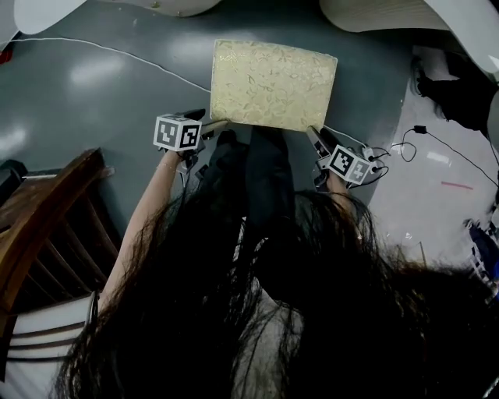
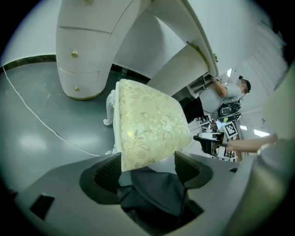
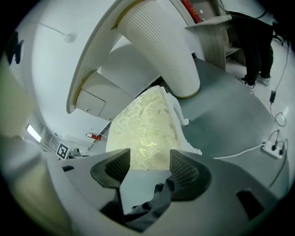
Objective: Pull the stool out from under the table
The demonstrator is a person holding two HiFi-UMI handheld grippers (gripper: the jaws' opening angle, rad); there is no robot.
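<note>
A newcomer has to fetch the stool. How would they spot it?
On the grey floor stands a white table with a rounded pedestal. Just before it is the stool: low, rectangular, on carved white legs. Unlike the dark wooden chair nearby, it has a pale gold, leaf-patterned cushion.

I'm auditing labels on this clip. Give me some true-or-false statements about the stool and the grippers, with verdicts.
1. The stool has a pale gold, floral-patterned seat. True.
2. The table covers the seat. False: the whole seat shows, on open floor.
3. The left gripper is at the seat's near left corner, the right gripper at its near right. True.
4. The wooden chair is on the person's right. False: left.
5. The left gripper's jaws are pressed together. False: they stand apart.
</note>
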